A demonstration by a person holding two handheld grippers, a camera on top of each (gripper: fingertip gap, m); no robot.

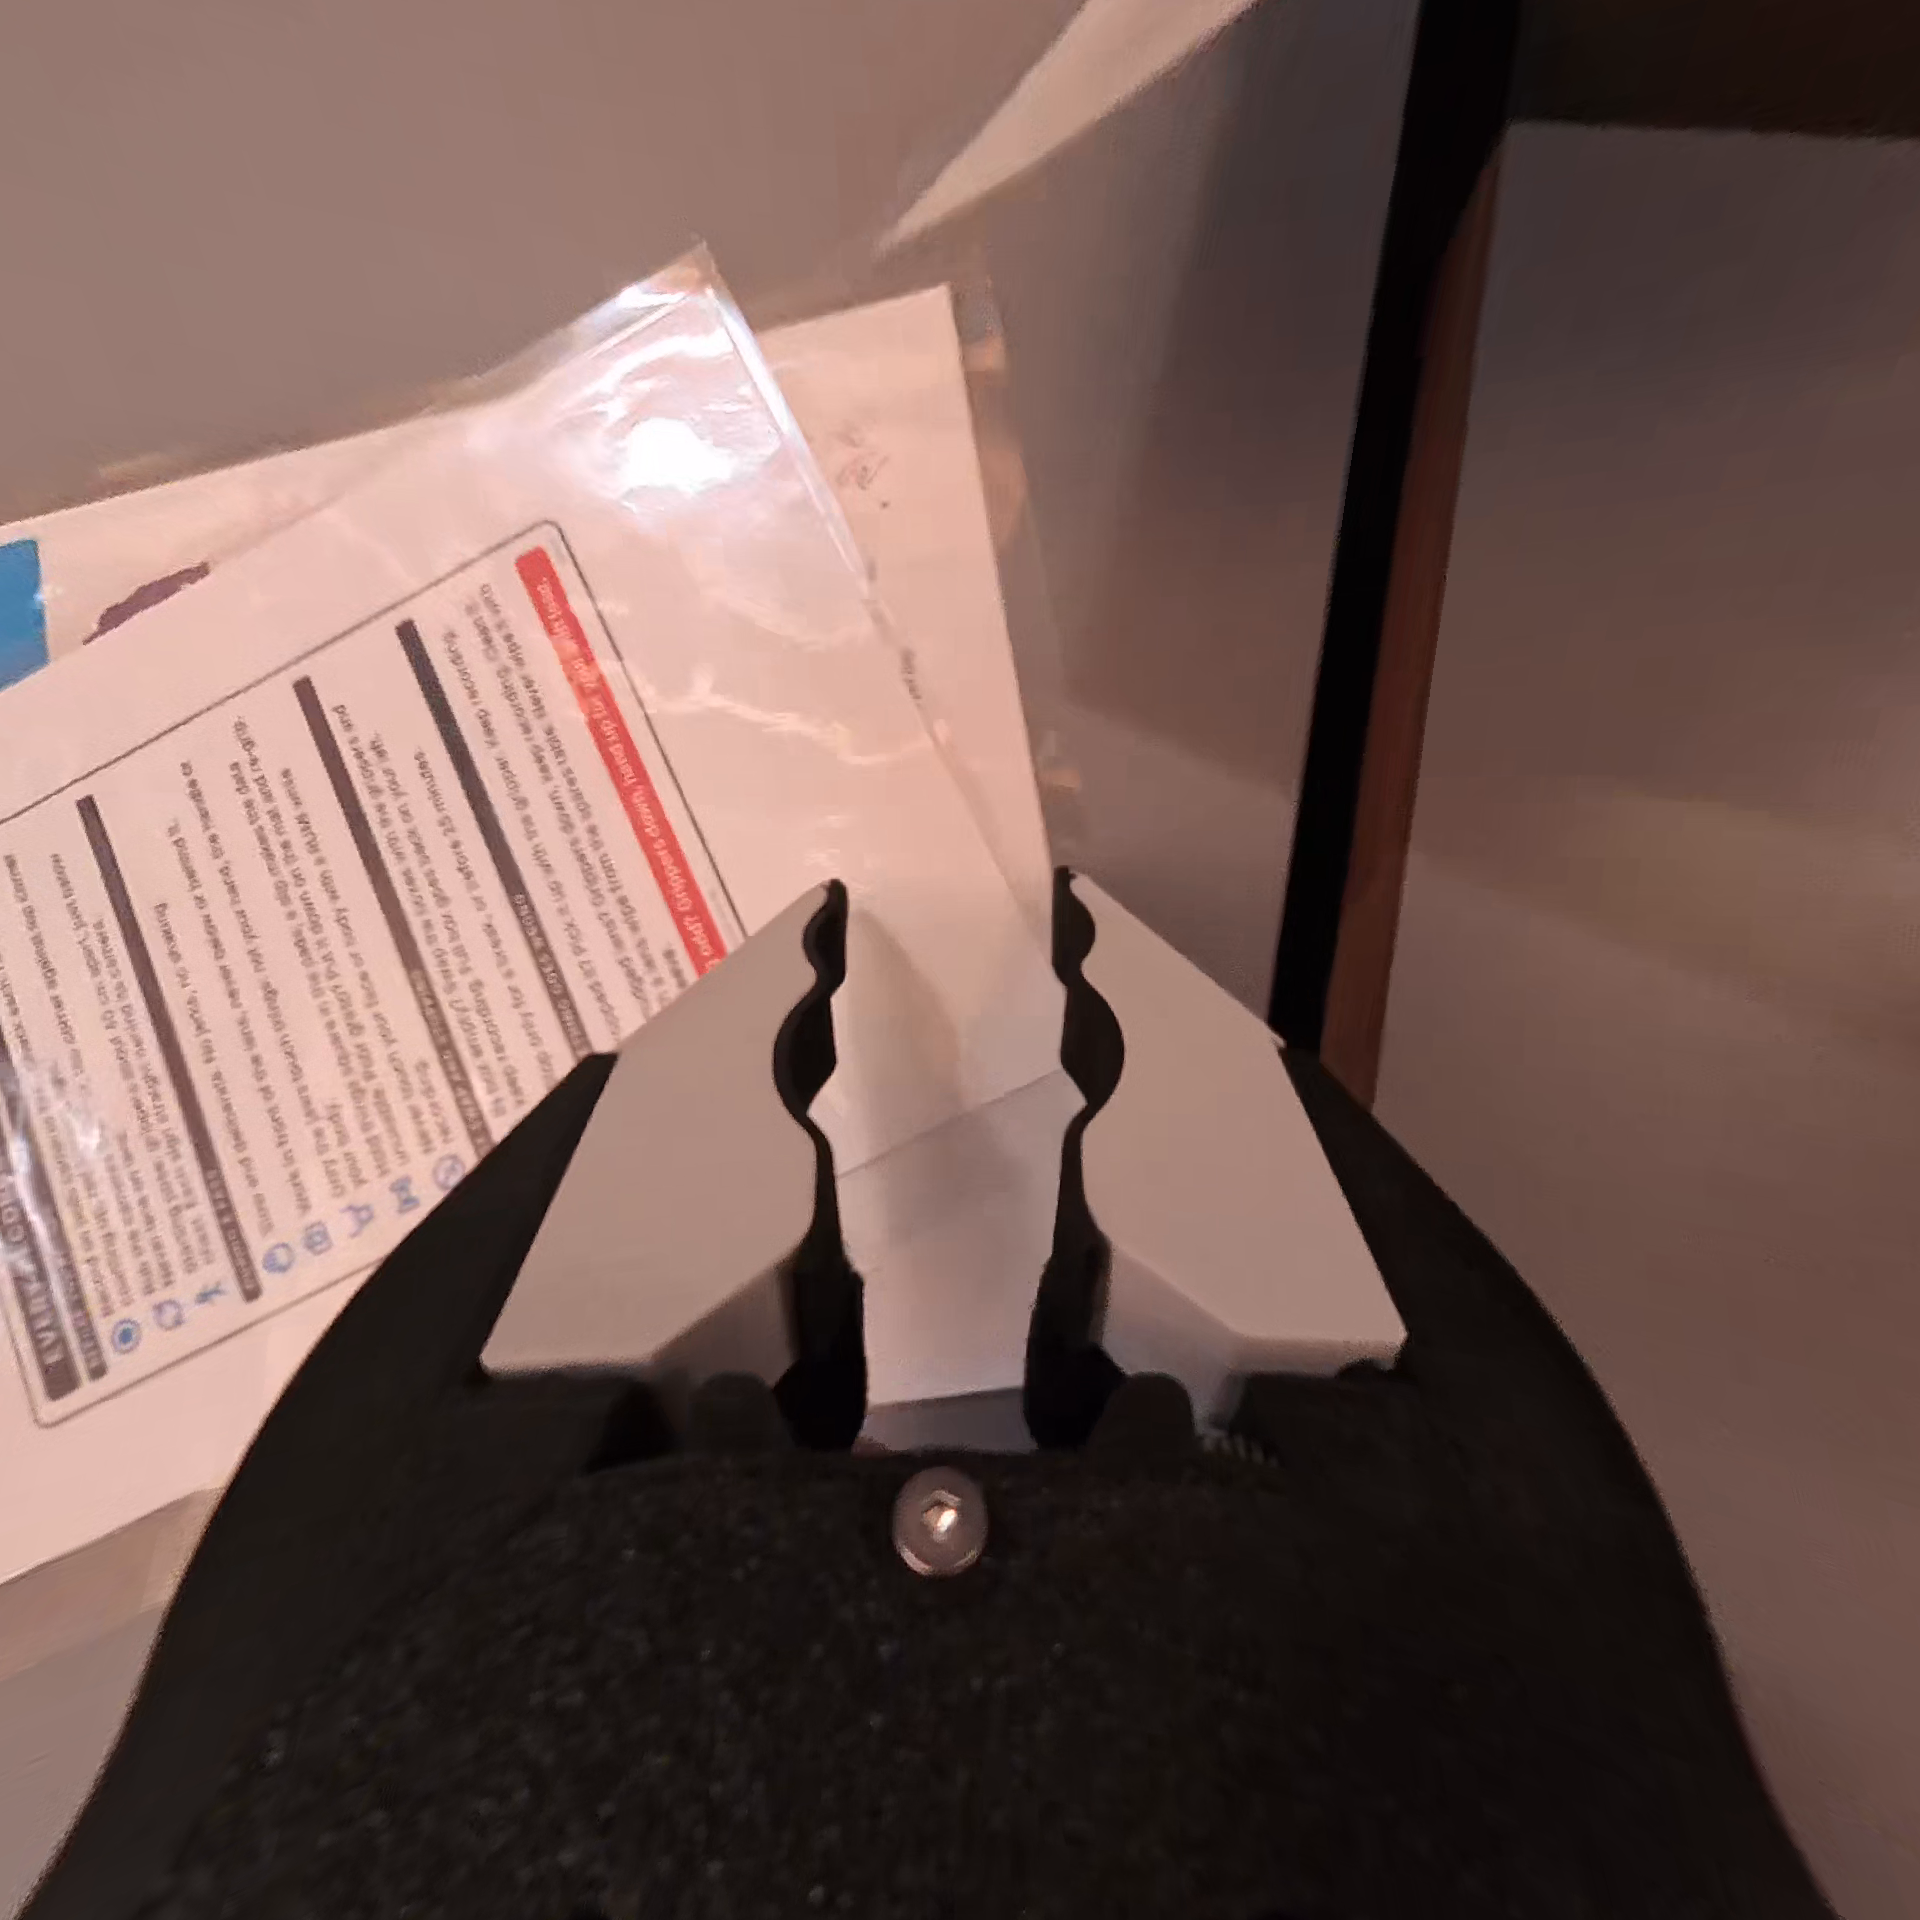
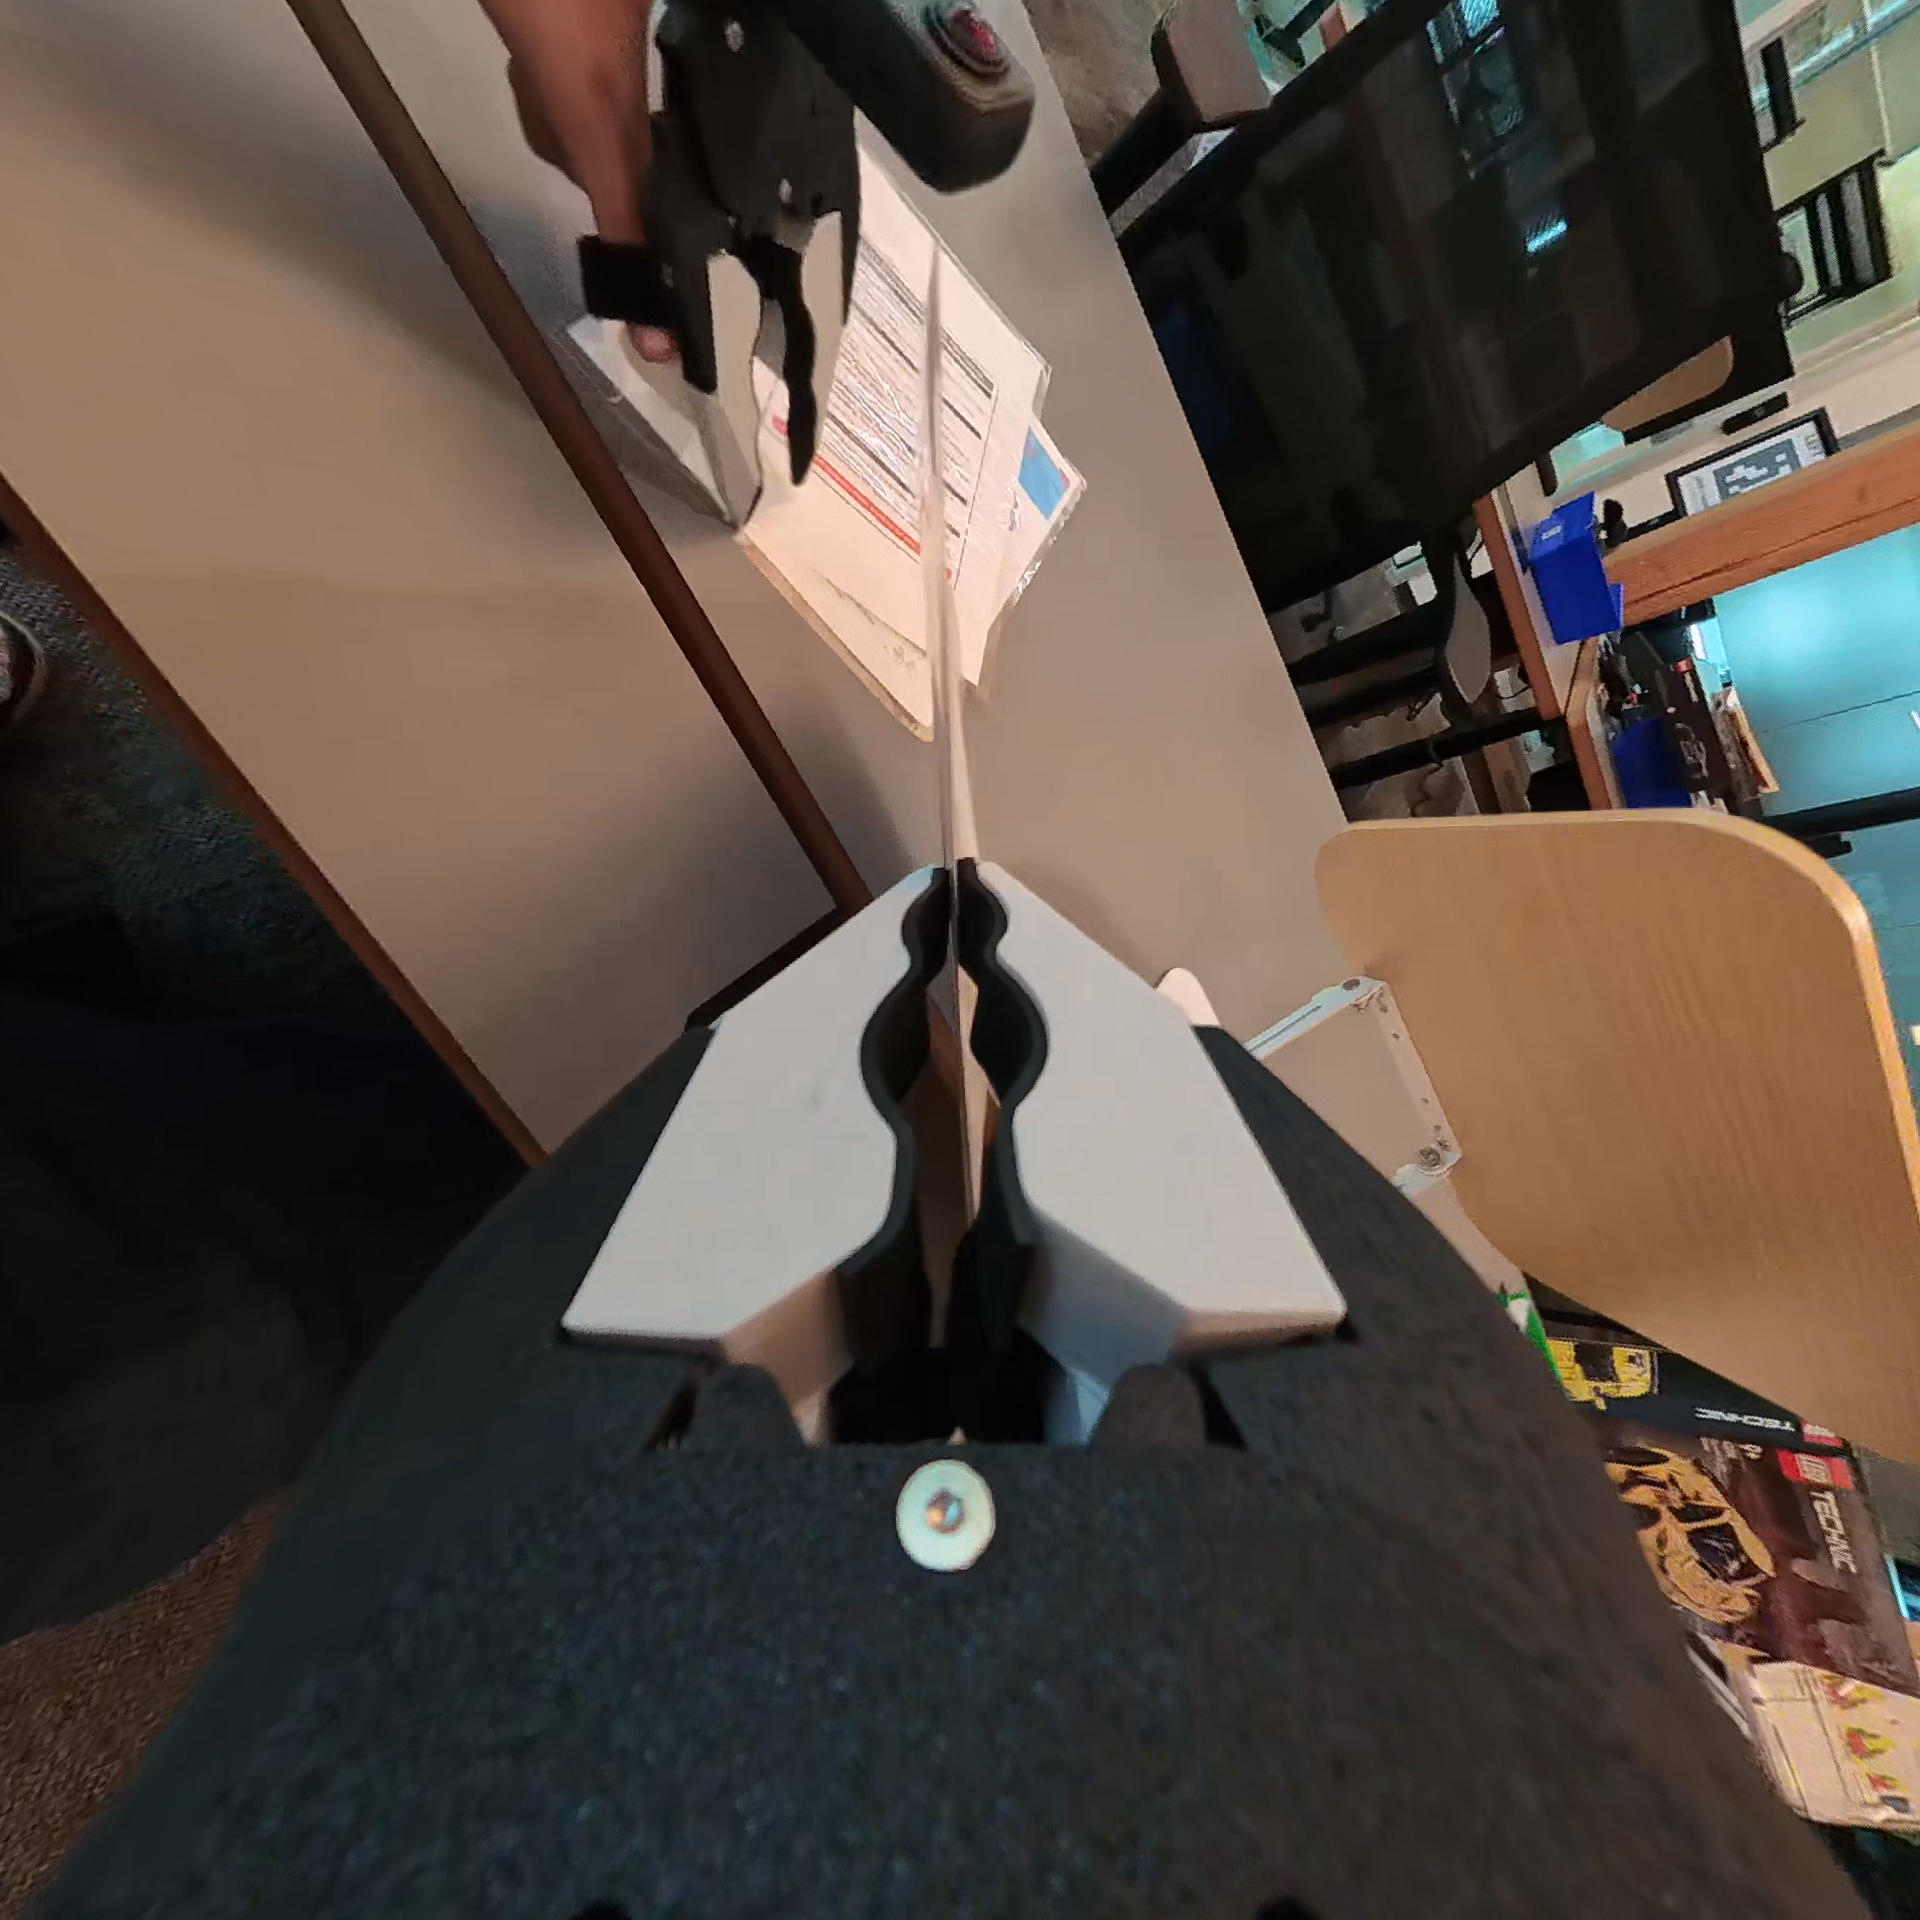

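Observation:
My left gripper is open and empty, its fingers just above a stack of papers on a grey table. On top of the stack lies a printed sheet in a clear plastic sleeve, with a plain white sheet under it. My right gripper is shut on a thin white sheet seen edge-on, which reaches toward the stack. That raised sheet also shows at the top of the left wrist view. A hand holds the left gripper over the stack near the table edge.
The table's dark edge runs just right of the left gripper. A light wooden chair stands by the table's near side. Boxes lie on the floor below it. A black office chair and a blue bin stand farther off.

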